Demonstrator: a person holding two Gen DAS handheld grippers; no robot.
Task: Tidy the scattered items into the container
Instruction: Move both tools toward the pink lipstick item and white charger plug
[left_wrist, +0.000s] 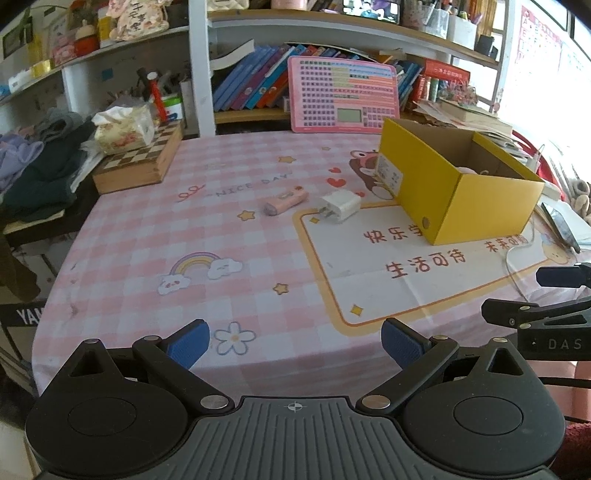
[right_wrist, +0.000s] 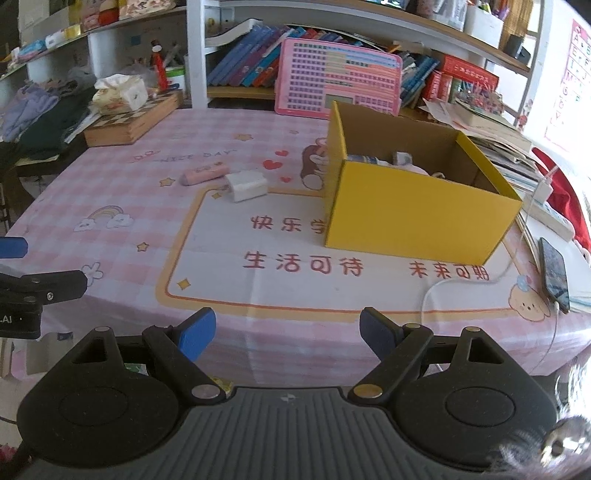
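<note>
A yellow cardboard box stands open on the pink checked tablecloth; in the right wrist view the box holds several small items. A white charger plug and a pink tube-shaped item lie side by side left of the box; both show in the right wrist view, the plug and the pink item. My left gripper is open and empty above the table's near edge. My right gripper is open and empty, also at the near edge, well short of the items.
A wooden chessboard box with a tissue pack sits at the back left. A pink learning tablet leans on the bookshelf. A phone on a white cable lies right of the box. Clothes pile at the far left.
</note>
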